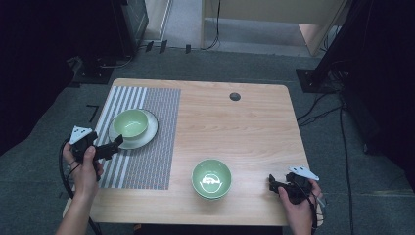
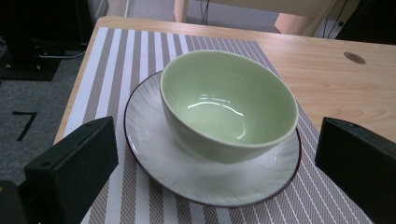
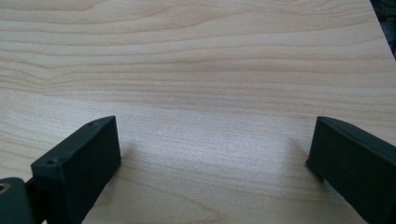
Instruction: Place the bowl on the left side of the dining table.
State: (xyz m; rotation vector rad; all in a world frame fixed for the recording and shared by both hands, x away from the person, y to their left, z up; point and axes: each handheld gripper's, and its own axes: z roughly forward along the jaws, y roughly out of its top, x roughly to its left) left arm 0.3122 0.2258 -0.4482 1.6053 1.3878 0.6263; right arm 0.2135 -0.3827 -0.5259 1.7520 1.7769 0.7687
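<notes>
Work in hand: setting out crockery on the striped woven placemat (image 1: 142, 147) at the left of the pale wooden table (image 1: 244, 127), as far as the layout suggested.

Done so far: one pale green ceramic bowl (image 1: 131, 122) stood upright in the middle of a white round plate with a dark rim (image 1: 151, 129), and that plate lay on the placemat (the bowl sat square, with plate rim showing all round it in the left gripper view).

Left gripper (image 1: 113, 146): its jaws stood wide apart with nothing between them, just beside the near edge of the plate and clear of it; the bowl (image 2: 229, 105) and plate (image 2: 154, 154) lay ahead of the jaws, not touched.

Right gripper (image 1: 273, 183): resting at the near right of the table, jaws spread wide over bare wood, holding nothing (the right gripper view gave table grain and no object between the jaws).

Left to do: a second pale green ceramic bowl (image 1: 211, 178) sat on the bare wood near the front edge, well apart from the placemat, between the two hands but nearer the right one; it looked like more than one bowl nested, though that was hard to tell.

Judgement: roughly the first placement was finished and released; the second bowl was untouched, so the task seemed about midway.
</notes>
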